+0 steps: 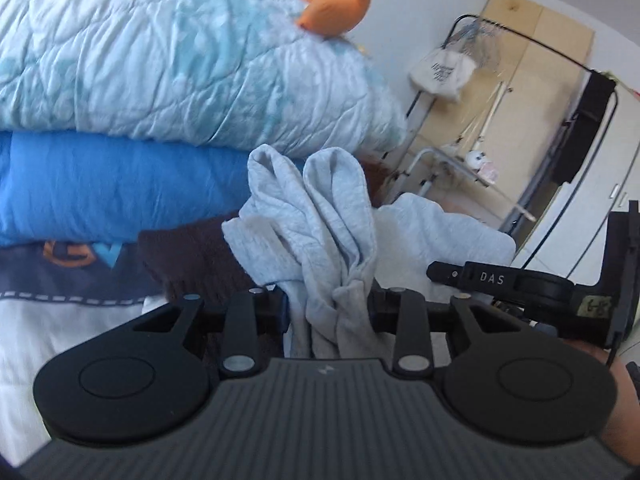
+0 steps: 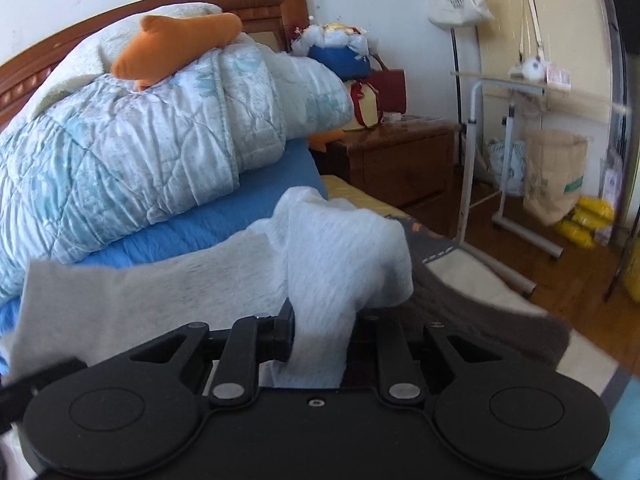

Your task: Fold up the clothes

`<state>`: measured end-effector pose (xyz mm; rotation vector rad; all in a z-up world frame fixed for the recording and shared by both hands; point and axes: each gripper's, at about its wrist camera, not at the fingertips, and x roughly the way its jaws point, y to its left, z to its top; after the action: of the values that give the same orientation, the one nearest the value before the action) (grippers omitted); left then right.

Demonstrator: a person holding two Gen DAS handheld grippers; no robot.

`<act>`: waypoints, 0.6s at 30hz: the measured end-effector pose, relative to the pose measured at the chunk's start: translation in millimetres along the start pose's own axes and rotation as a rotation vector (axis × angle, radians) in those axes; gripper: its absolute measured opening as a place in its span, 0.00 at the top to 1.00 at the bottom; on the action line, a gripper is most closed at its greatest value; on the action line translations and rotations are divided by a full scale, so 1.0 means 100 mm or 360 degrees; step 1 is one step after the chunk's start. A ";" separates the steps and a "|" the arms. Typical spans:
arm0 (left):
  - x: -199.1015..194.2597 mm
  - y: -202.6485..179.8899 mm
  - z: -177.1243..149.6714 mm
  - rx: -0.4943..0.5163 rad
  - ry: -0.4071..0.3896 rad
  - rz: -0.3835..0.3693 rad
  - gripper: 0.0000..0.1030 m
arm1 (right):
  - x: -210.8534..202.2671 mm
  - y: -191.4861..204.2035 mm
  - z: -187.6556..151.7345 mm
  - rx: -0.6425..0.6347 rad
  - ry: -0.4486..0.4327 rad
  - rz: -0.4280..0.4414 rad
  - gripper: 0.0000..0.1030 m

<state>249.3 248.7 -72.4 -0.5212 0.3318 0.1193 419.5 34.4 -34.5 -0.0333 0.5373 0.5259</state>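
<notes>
A light grey garment (image 1: pixel 320 216) is bunched up between the jaws of my left gripper (image 1: pixel 330 308), which is shut on it and holds it above the bed. The rest of it spreads to the right (image 1: pixel 440 236). My right gripper (image 2: pixel 320 340) is shut on another part of the same grey garment (image 2: pixel 340 248), which stretches left as a flat sheet (image 2: pixel 140 292). The right gripper also shows at the right of the left wrist view (image 1: pixel 436 270). A dark brown cloth (image 1: pixel 192 256) lies on the bed under the garment.
A folded pale blue quilt (image 1: pixel 160 48) lies on a blue blanket (image 1: pixel 120 184) at the bed's head, with an orange plush toy (image 2: pixel 172 46) on top. A wooden nightstand (image 2: pixel 400 160), a white metal stand (image 2: pixel 472 184), bags and a clothes rack (image 1: pixel 560 80) stand beside the bed.
</notes>
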 end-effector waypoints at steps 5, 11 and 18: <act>0.18 0.03 -0.09 -0.0016 0.0065 0.0063 0.67 | 0.09 -0.17 0.12 0.0076 0.0048 0.0008 0.74; 0.11 -0.07 0.08 0.0105 0.0166 0.0141 0.61 | 0.01 -0.67 0.05 0.0370 0.0084 0.0053 0.39; -0.61 -0.31 0.31 0.0246 -0.0291 0.0106 0.62 | -0.62 -0.35 0.12 0.0049 -0.0292 -0.0457 0.37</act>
<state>206.8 236.1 -11.3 -0.3430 0.1779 0.2028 396.6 -22.8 2.7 -0.0317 0.3530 0.2373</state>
